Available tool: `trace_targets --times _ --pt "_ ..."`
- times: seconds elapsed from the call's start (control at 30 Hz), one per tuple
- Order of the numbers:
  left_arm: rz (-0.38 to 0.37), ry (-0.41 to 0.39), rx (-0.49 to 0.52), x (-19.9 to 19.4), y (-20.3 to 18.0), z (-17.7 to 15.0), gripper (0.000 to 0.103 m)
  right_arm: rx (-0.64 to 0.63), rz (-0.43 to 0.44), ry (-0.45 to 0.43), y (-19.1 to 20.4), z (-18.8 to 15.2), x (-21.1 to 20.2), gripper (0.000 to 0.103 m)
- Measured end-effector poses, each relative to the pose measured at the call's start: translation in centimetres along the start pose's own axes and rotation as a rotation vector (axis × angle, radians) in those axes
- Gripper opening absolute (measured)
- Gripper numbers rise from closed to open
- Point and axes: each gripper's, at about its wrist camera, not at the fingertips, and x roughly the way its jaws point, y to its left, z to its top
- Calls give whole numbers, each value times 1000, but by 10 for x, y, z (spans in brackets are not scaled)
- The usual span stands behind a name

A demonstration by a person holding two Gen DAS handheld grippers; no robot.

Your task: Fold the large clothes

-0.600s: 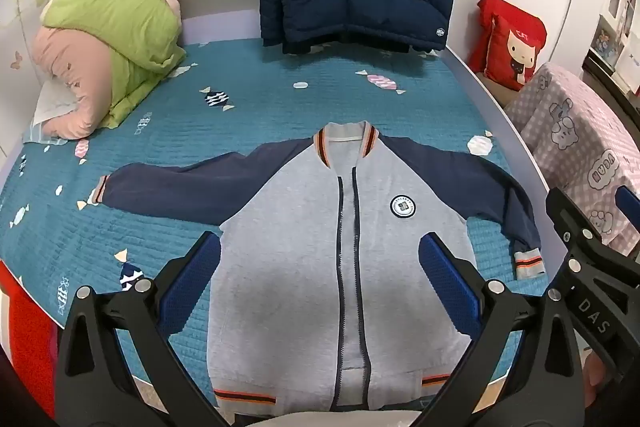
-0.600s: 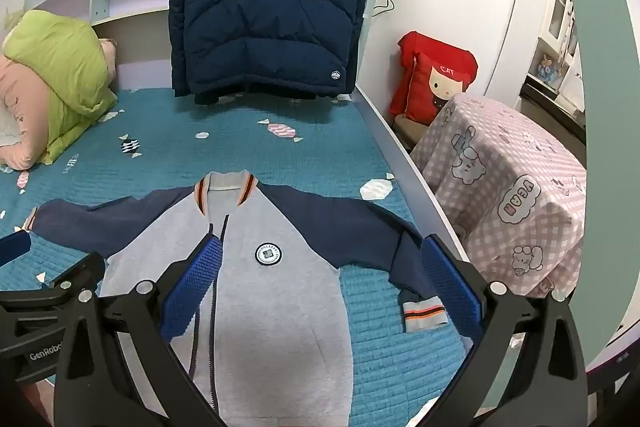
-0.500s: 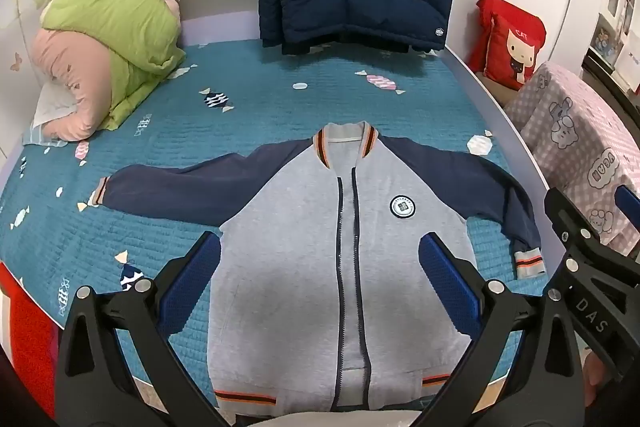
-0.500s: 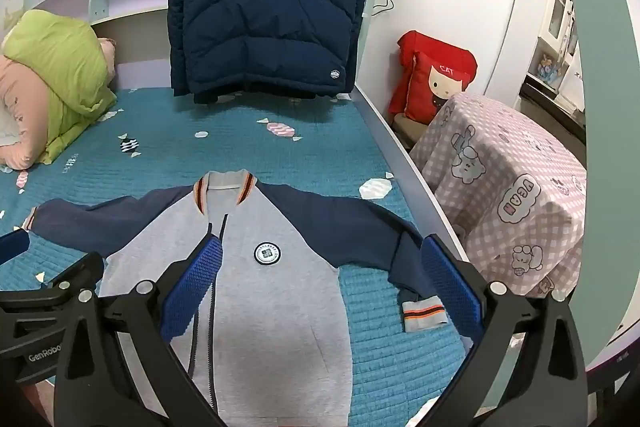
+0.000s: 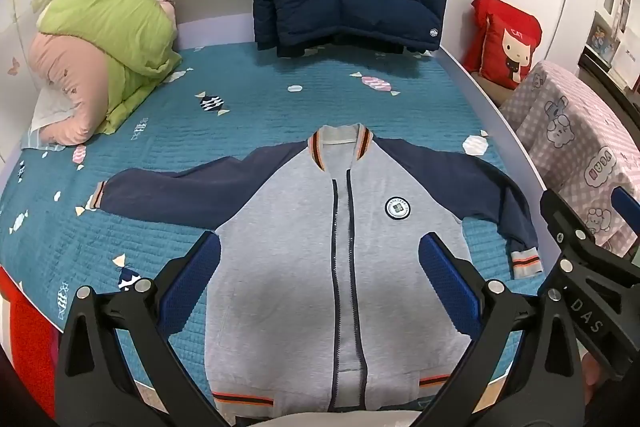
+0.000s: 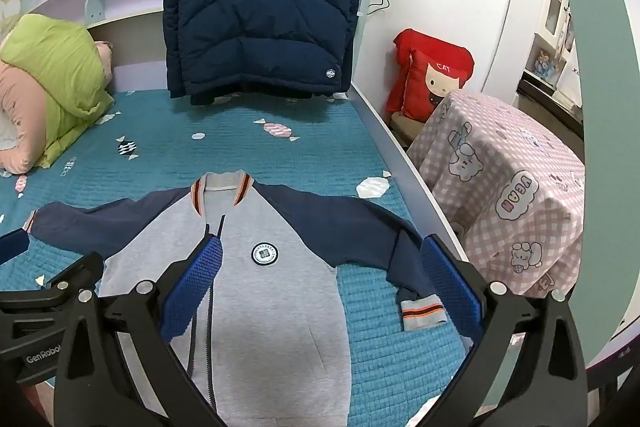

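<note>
White walls, a teal-quilted bed (image 5: pixel 280 115), a pink-checked table (image 6: pixel 500 187).

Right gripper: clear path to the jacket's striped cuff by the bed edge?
Probably yes. The right gripper is open and empty, the cuff lies flat on the bedspread just beside its pad, nothing between them.
</note>
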Motion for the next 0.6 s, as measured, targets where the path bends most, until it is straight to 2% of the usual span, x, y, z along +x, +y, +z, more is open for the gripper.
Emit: trace_targets --times 0.6 --pt "4 10 2 4 -1 -7 99 9 -2 10 -4 -2 5 96"
